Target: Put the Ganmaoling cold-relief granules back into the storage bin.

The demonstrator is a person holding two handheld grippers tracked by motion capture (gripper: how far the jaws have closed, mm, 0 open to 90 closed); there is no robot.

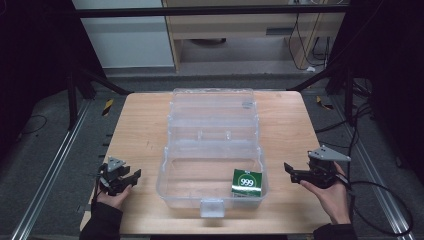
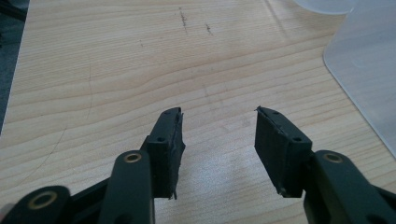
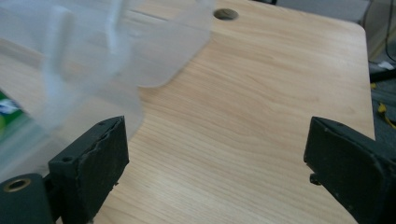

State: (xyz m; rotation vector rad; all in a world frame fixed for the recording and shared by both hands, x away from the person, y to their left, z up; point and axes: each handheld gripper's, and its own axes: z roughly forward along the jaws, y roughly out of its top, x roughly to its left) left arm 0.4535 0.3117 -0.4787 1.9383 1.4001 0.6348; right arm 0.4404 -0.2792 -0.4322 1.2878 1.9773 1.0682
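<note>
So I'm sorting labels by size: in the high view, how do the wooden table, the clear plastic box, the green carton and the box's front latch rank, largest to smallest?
1. wooden table
2. clear plastic box, lid open
3. green carton marked 999, inside the box
4. front latch, only slightly smaller than the carton

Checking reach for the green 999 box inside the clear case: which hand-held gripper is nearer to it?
Right. The right hand-held gripper sits just outside the clear case, beside the green 999 box; the left hand-held gripper waits across the case.
</note>
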